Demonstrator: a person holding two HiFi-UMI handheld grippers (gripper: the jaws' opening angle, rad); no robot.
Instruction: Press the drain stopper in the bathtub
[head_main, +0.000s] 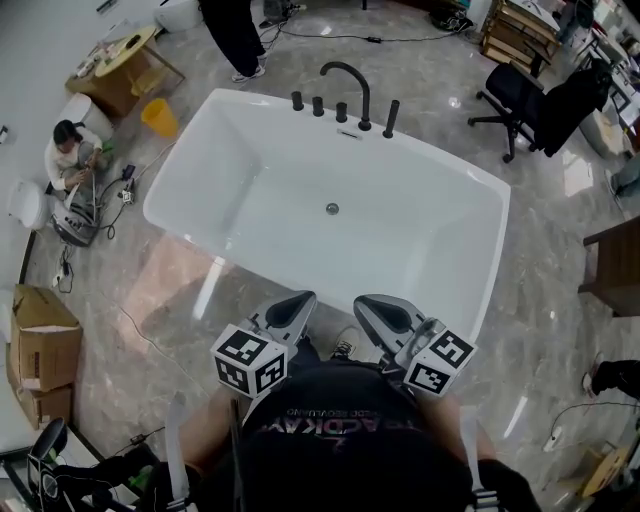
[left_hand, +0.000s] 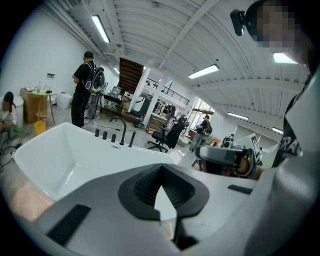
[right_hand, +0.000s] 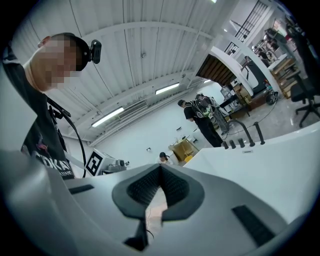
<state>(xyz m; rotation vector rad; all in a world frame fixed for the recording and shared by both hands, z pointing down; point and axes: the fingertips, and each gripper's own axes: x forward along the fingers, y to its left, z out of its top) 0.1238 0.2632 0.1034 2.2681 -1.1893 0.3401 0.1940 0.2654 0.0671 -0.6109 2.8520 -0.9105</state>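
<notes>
The left claw (head_main: 293, 308) and the right claw (head_main: 383, 310) are hovering side by side just outside the near rim of the bathtub (head_main: 250, 170) — each with its jaws pressed together, gripping nothing. The drain stopper (head_main: 332, 208) is sitting in the middle of the tub floor, well apart from both.

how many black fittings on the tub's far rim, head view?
5, in a row on the bathtub far rim: three short knobs at left, the curved spout, then a taller wand rightmost.
</notes>
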